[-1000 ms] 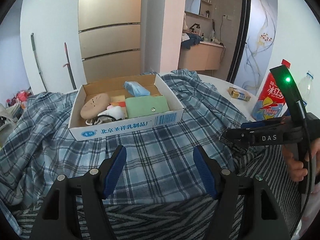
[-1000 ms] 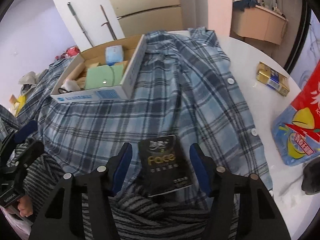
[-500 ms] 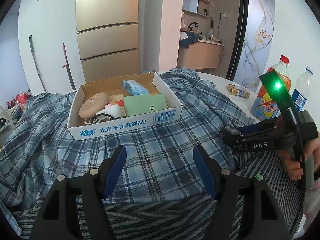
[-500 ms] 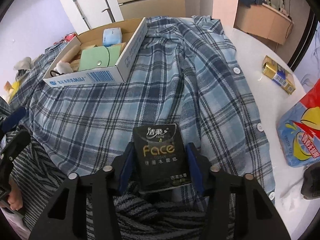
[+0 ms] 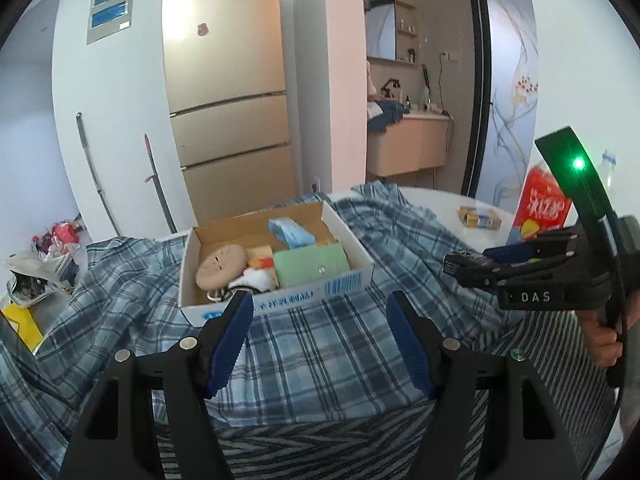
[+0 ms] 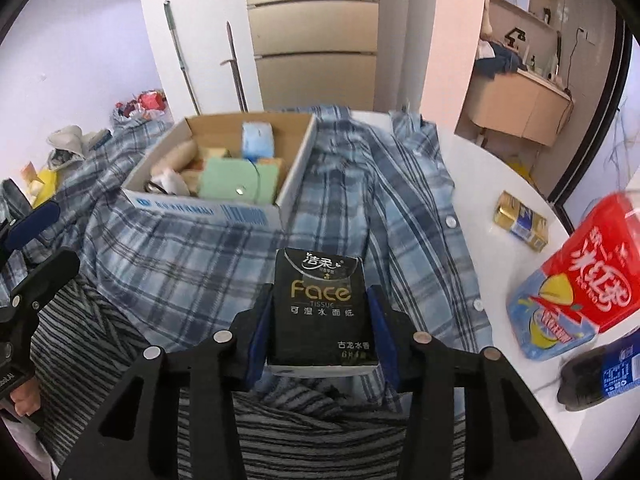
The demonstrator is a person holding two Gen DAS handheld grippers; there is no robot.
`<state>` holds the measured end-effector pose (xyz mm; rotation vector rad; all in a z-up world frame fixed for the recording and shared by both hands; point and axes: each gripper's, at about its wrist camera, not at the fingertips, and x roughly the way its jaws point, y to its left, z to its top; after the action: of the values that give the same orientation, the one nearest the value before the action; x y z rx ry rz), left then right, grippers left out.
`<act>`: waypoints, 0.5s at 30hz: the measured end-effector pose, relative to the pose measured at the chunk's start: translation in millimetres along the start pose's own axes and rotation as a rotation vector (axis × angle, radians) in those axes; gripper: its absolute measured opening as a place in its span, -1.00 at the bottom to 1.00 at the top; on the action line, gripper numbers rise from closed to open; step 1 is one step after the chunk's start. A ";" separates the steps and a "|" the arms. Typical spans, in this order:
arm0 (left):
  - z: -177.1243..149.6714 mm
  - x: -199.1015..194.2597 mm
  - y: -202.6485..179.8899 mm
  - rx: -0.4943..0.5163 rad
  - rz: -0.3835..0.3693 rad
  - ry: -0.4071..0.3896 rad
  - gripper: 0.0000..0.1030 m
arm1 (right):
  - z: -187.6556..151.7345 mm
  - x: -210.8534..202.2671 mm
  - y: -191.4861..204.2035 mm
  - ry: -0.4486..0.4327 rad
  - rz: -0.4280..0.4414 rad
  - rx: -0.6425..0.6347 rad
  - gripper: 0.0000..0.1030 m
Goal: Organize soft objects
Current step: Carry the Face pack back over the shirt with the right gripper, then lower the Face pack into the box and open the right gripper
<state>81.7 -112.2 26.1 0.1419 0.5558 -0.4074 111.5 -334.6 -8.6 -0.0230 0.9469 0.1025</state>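
My right gripper [image 6: 320, 312] is shut on a black tissue pack [image 6: 320, 312] and holds it lifted above the plaid shirt [image 6: 192, 256]. It shows from the side in the left wrist view [image 5: 464, 264]. A cardboard box [image 5: 280, 300] on the shirt holds a green pouch [image 5: 312, 266], a blue tissue pack [image 5: 290, 232], a tan round pad [image 5: 221, 265] and a white soft toy [image 5: 254, 280]; the box also shows in the right wrist view [image 6: 200, 210]. My left gripper [image 5: 320, 336] is open and empty, just in front of the box.
A striped cloth [image 5: 320, 452] lies at the near edge. On the white table [image 6: 480, 184] at the right stand a red drink bottle [image 6: 572, 296], a dark bottle [image 6: 600, 372] and a gold packet [image 6: 520, 220]. Clutter lies on the floor at the left [image 5: 36, 268].
My right gripper closed on the black tissue pack and lifted it off the cloth. My left gripper rose and tilted up a little, staying open.
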 end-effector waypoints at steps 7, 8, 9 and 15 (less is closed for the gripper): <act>26.6 -15.5 16.3 -0.004 0.043 -0.054 0.38 | 23.2 -15.4 22.8 -0.079 0.052 0.001 -0.14; 32.2 -16.7 20.2 -0.012 0.045 -0.063 0.38 | 28.8 -17.5 28.0 -0.094 0.054 -0.004 -0.13; 39.4 -17.9 25.1 -0.023 0.047 -0.072 0.37 | 34.8 -19.4 33.2 -0.110 0.057 -0.008 -0.13; 76.7 -4.9 48.1 -0.086 0.023 -0.078 0.14 | 71.7 -20.9 67.7 -0.195 0.059 -0.059 -0.13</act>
<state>134.9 -85.0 94.4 0.0494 0.4940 -0.3642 150.7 -264.2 52.0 -0.0389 0.7498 0.1840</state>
